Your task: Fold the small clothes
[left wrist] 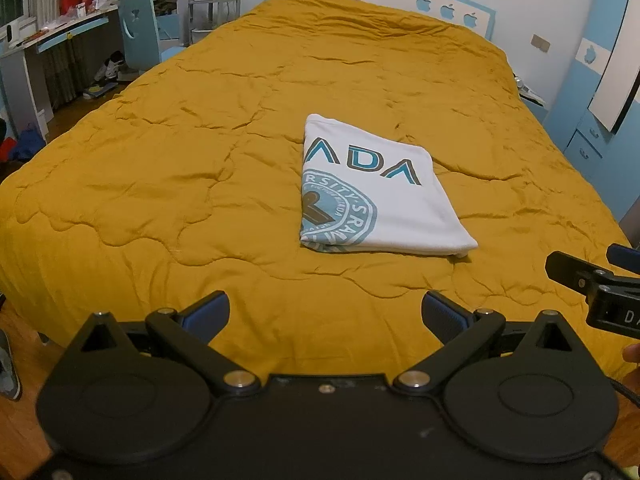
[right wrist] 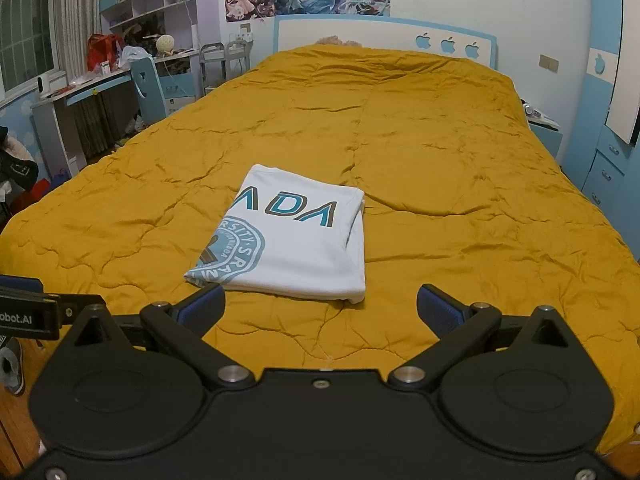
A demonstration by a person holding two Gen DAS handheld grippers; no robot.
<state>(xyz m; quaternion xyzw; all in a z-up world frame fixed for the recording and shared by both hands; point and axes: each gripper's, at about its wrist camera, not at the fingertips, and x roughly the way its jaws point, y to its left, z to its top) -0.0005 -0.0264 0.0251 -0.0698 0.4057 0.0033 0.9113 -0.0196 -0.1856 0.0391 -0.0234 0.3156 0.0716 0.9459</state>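
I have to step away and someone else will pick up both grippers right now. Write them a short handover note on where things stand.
Left gripper: jaws open, empty, held above the near edge of the bed.
Right gripper: jaws open, empty, just short of the shirt.
White T-shirt: lies folded in a compact rectangle on the mustard quilt, print side up, touched by neither gripper.
Done: this shirt looks fully folded.
Left: no other garment shows on the bed; perhaps square the slightly uneven right edge, otherwise fetch the next piece.

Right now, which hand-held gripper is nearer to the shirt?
Right. The right hand-held gripper sits just before the shirt; the left hand-held gripper is farther back, to its left.
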